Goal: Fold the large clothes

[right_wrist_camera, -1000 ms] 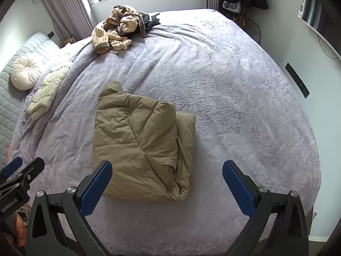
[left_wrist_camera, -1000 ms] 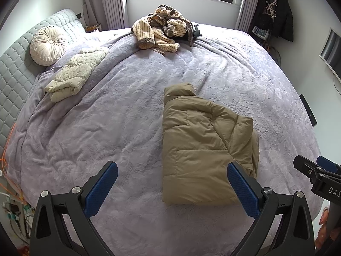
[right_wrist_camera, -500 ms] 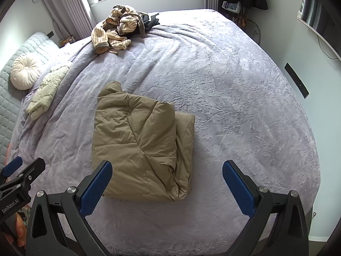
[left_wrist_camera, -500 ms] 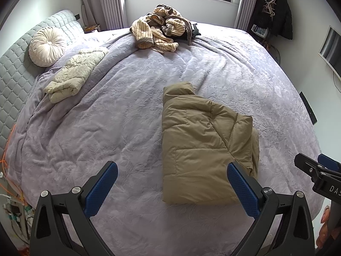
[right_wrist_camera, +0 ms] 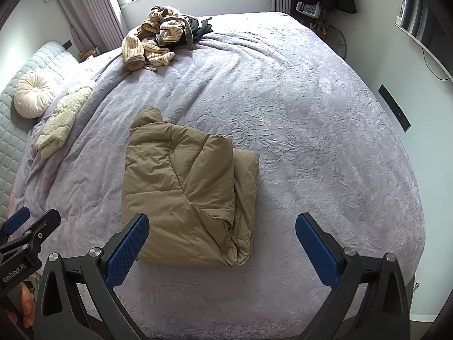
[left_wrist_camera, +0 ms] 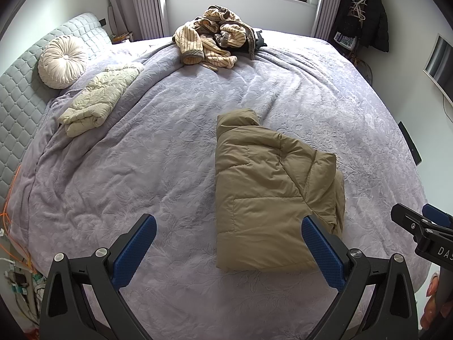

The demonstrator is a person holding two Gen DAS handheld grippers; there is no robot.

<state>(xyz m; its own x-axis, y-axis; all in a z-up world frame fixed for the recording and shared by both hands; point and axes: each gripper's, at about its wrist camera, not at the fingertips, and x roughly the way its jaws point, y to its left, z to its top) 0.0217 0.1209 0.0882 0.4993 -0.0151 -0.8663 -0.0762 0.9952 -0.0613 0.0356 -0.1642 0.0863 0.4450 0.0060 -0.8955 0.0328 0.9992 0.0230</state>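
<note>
A tan puffer jacket lies folded into a compact rectangle on the lavender bedspread; it also shows in the right wrist view. My left gripper is open and empty, held above the bed's near edge, its right finger over the jacket's near corner. My right gripper is open and empty, its left finger over the jacket's near edge. Neither touches the jacket.
A cream quilted garment lies folded by the round pillow at the headboard. A heap of striped and dark clothes sits at the far side under the window. Dark coats hang at the right. Cables lie on the floor left.
Both grippers have drifted slightly back from the bed. The jacket has not moved and the jaws stay open.
</note>
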